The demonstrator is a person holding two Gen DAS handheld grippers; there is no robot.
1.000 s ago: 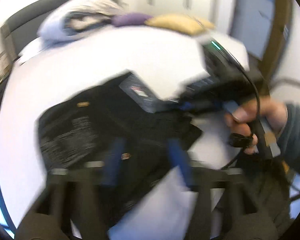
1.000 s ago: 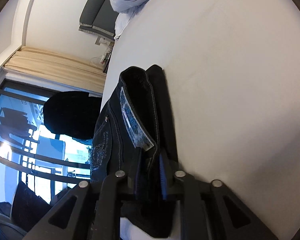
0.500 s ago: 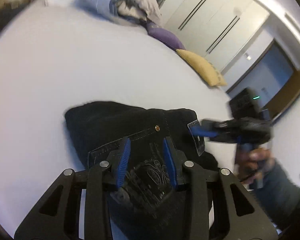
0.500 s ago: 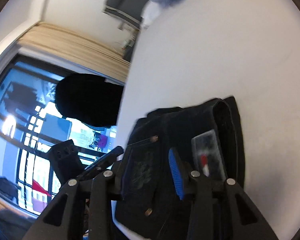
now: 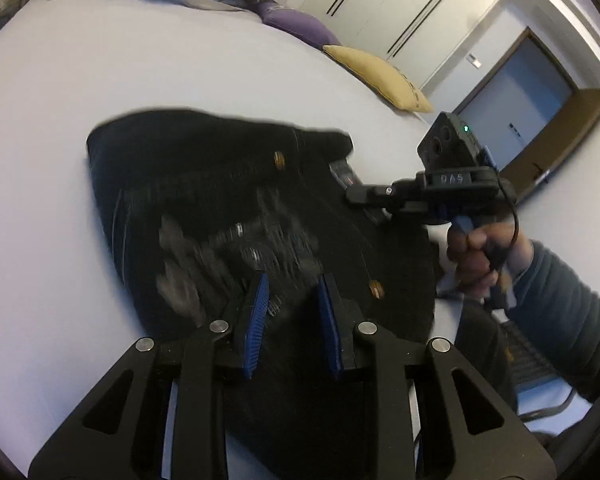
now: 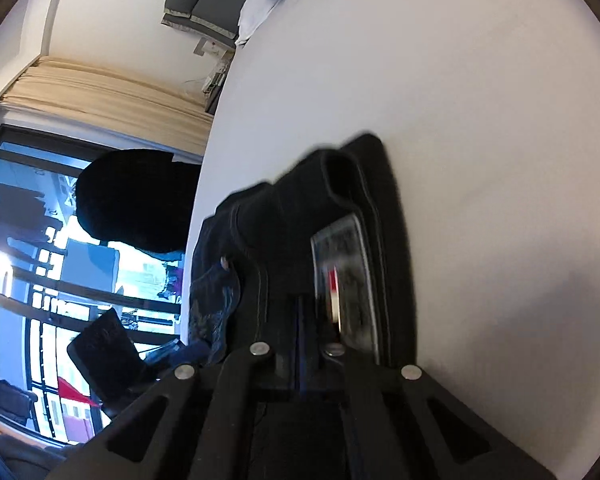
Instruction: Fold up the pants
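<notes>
Left wrist view: heavy, limp black pants (image 5: 220,184) want waistband grips; right claw (image 5: 354,196) clamped there, left claw (image 5: 292,300) closing, still apart.

Light: soft, even on the bed sheet (image 5: 180,80)
Glare: window (image 6: 40,272), left of right view
Blur: pants (image 5: 228,220) smeared
Edges: fisheye-bent, dark corners

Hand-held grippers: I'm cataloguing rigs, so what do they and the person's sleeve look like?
The left hand-held gripper is a matte black linkage frame with silver rivets and ribbed blue pads. The right hand-held gripper is black with a green light, raised lettering and a black cable. The sleeve is grey ribbed knit.
</notes>
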